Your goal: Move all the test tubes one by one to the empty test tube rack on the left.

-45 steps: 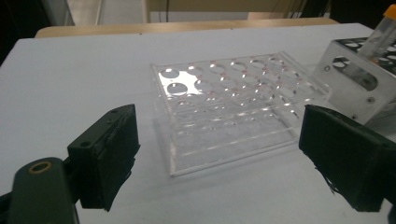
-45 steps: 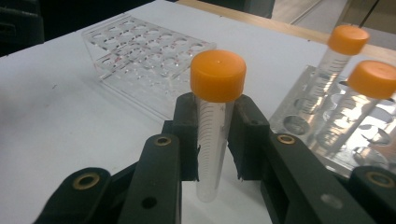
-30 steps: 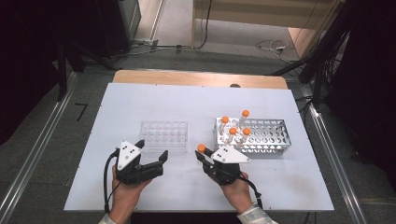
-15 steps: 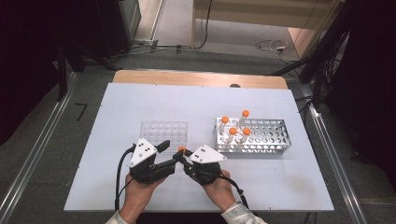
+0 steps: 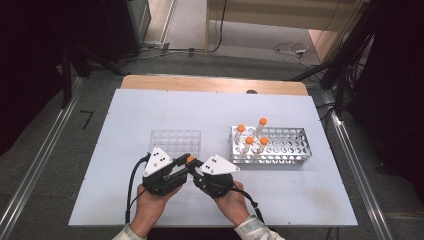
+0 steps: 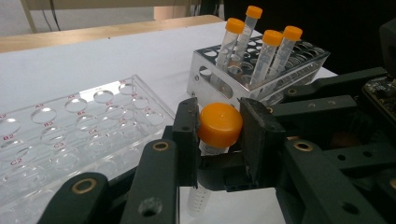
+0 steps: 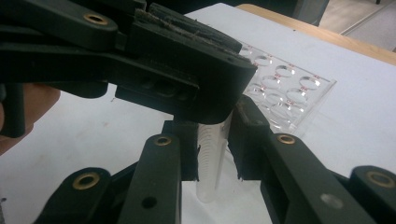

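One clear plastic tube (image 6: 205, 186) with a round orange cap (image 6: 220, 124) is clamped over the white table (image 5: 150, 107) by two grippers, the left gripper (image 6: 218, 140) having just closed on its cap and the right gripper (image 7: 212, 140) gripping its ridged body, while four capped tubes (image 5: 252, 137) are held upright in one perforated metal rack (image 5: 295, 145) beside one transparent tray (image 5: 175, 142).

A clear plastic rack (image 5: 175, 143) lies left of a metal rack (image 5: 280, 152).

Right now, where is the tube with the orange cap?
High view: the tube is held between both grippers at the table's near edge, just below the clear rack.
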Demonstrator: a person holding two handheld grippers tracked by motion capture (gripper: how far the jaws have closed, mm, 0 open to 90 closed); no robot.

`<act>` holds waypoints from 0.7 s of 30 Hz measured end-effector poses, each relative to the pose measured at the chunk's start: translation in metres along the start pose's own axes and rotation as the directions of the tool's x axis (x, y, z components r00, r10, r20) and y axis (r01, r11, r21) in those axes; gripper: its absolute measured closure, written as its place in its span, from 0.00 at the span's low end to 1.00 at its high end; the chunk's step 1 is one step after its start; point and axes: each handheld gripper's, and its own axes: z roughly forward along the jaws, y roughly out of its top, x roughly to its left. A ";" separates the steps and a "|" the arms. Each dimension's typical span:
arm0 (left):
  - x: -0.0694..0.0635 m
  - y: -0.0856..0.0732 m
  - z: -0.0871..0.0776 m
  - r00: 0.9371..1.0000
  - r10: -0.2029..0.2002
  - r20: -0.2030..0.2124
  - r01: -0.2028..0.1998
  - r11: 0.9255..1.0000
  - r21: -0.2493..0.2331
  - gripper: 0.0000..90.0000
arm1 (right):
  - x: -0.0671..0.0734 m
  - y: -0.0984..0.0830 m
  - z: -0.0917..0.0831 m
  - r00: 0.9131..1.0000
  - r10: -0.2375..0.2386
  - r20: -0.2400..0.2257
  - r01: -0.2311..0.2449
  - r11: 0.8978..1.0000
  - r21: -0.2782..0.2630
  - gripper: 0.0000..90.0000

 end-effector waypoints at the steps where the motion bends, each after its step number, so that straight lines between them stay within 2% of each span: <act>1: 0.000 0.000 0.000 1.000 0.005 -0.003 -0.005 1.000 -0.002 0.76 | 0.000 0.000 0.000 1.000 0.001 0.000 -0.001 1.000 0.000 0.80; 7: 0.000 0.001 0.001 1.000 0.008 -0.008 -0.009 1.000 -0.007 0.77 | -0.002 0.000 -0.001 1.000 0.020 -0.013 -0.020 1.000 0.000 0.78; 13: 0.002 0.002 0.001 1.000 0.003 -0.008 -0.004 1.000 -0.014 0.77 | -0.006 -0.001 -0.002 0.999 0.027 -0.040 -0.027 1.000 -0.001 0.60; 21: 0.003 0.004 0.000 1.000 0.004 -0.011 -0.004 1.000 -0.023 0.77 | -0.010 -0.003 -0.005 0.998 0.036 -0.044 -0.035 0.999 0.019 0.40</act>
